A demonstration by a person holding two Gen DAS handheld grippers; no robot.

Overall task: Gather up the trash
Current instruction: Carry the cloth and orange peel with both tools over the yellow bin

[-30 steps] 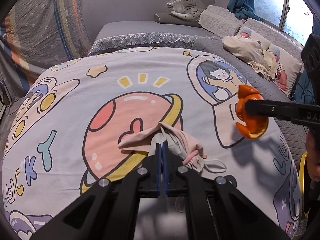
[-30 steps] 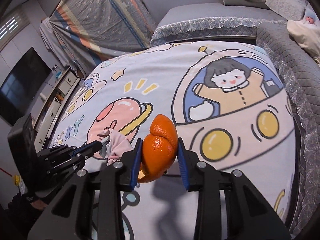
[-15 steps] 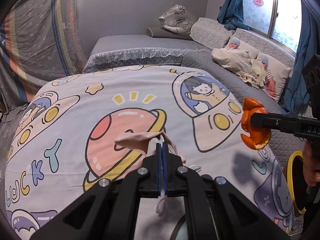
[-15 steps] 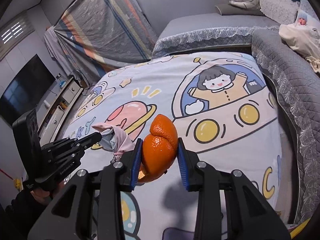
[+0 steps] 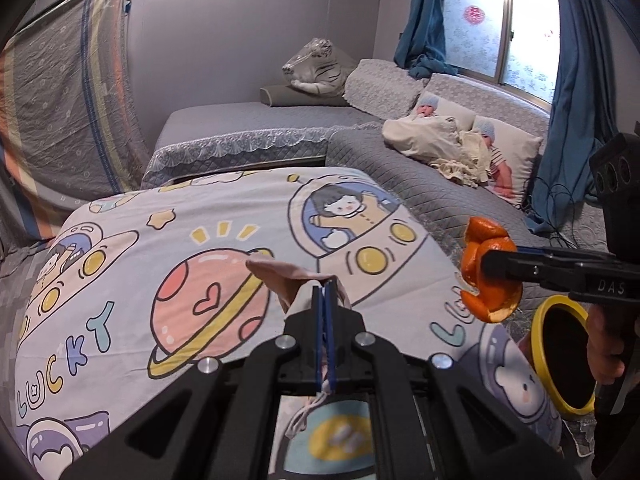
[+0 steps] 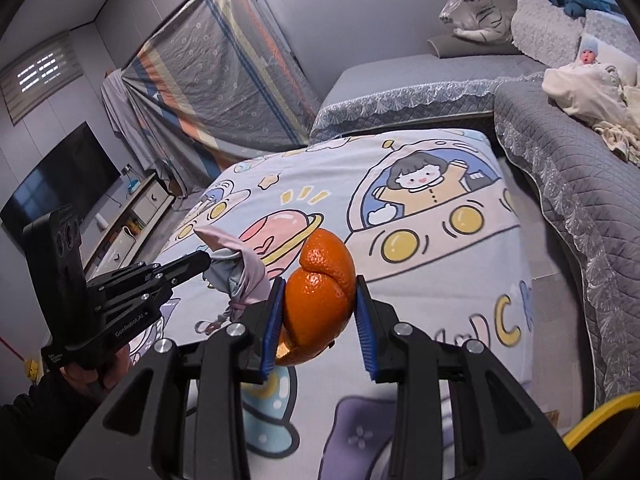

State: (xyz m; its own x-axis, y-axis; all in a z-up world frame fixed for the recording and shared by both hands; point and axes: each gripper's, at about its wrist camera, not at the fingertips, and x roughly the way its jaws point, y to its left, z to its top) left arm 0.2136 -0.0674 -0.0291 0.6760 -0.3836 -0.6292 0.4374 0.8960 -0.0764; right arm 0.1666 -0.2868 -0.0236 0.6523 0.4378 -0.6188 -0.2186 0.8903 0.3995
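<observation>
Orange peel (image 6: 316, 300) pinched in right tongs (image 6: 318, 322), held above the cartoon bedspread (image 5: 240, 216) — clear of it. Left tongs (image 5: 325, 320) pressed together on a crumpled pinkish face mask (image 6: 240, 272), also lifted. Yellow-rimmed bin (image 5: 560, 360) just below the peel.

Dimpled glossy orange peel (image 6: 318, 292), soft pink cloth (image 6: 240, 268), printed matt bedsheet (image 5: 240, 208)

A bright orange, dimpled citrus peel (image 6: 318, 300). A crumpled pale pink and grey cloth (image 6: 240, 276). The bed's quilt (image 5: 240, 216) shows pastel cartoon planets and spaceships; a yellow-rimmed round bin (image 5: 560, 360).
</observation>
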